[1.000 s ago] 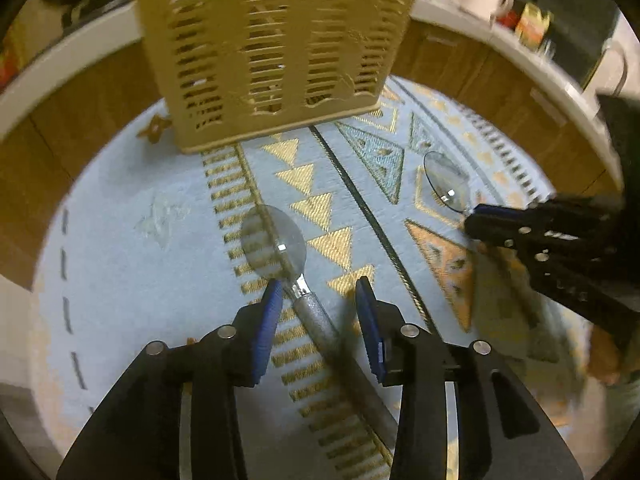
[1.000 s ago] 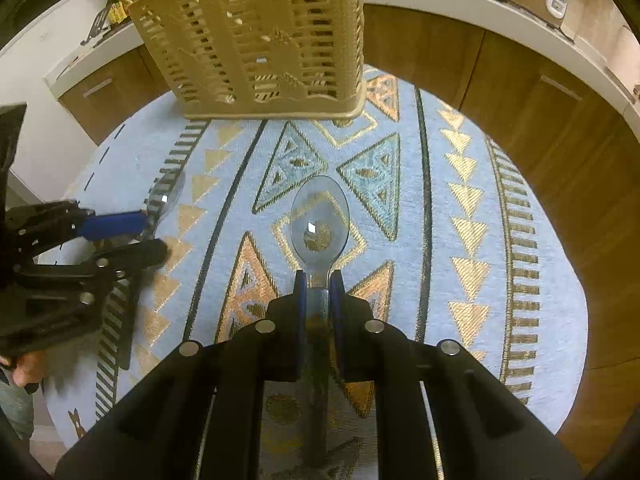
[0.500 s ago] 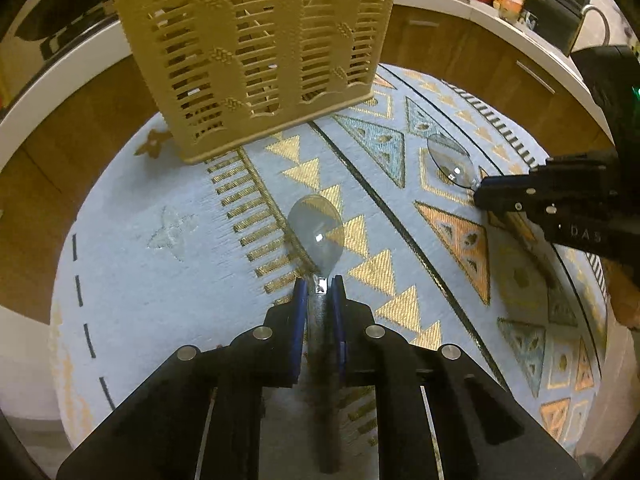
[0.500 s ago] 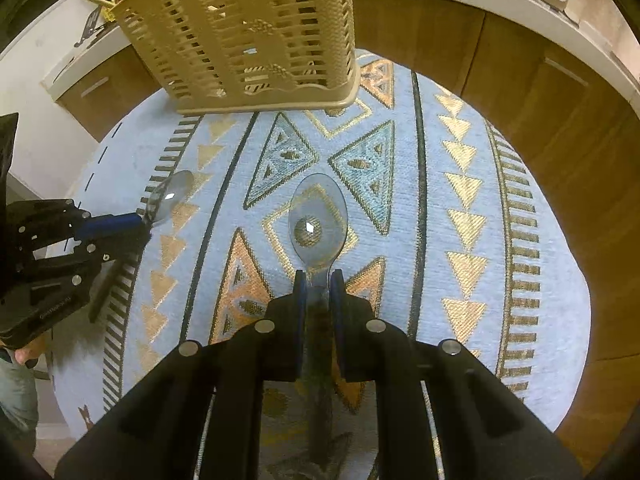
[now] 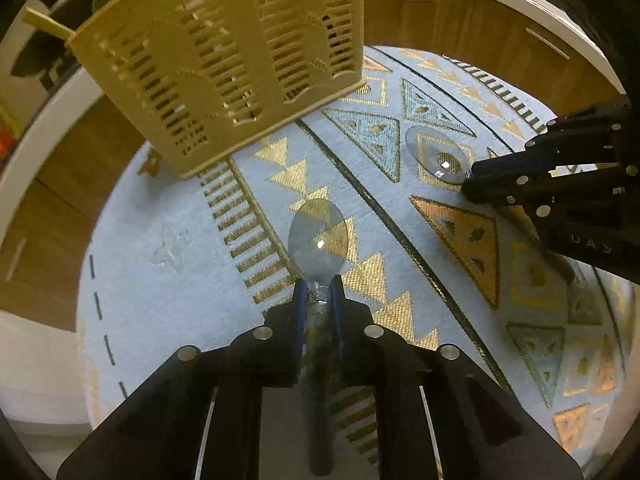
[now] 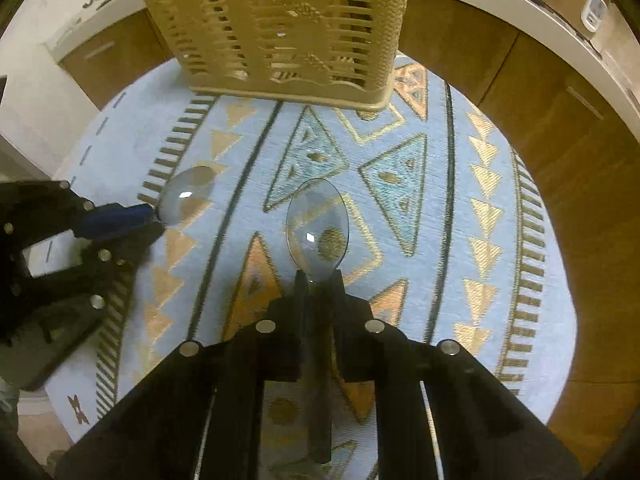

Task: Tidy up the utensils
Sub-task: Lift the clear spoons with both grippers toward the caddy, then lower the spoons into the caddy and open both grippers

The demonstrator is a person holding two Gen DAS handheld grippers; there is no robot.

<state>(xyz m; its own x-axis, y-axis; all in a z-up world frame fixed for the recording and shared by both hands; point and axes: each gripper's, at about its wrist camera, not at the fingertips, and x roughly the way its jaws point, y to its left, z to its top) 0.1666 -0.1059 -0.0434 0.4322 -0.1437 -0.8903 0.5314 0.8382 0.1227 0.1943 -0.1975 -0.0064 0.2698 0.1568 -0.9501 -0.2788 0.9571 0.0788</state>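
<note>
My left gripper (image 5: pixel 319 292) is shut on a shiny metal spoon (image 5: pixel 318 236), bowl forward, held above the patterned cloth. My right gripper (image 6: pixel 319 280) is shut on a second spoon (image 6: pixel 317 228), also bowl forward and lifted. Each gripper shows in the other's view: the right gripper (image 5: pixel 472 180) with its spoon (image 5: pixel 438 156) at the right edge, the left gripper (image 6: pixel 148 216) with its spoon (image 6: pixel 186 194) at the left. A beige slotted utensil basket (image 5: pixel 228 60) stands ahead of both; it also shows in the right wrist view (image 6: pixel 288 24).
A round light-blue tablecloth (image 6: pixel 460 208) with gold and teal triangles covers the table. Brown cabinets (image 6: pixel 560 148) and a white counter (image 6: pixel 500 4) ring the scene. A wooden handle (image 5: pixel 44 24) sticks out of the basket's left side.
My left gripper closed on its spoon and lifted it off the cloth. Both grippers with their spoons have moved toward the basket, which now looks larger and closer.
</note>
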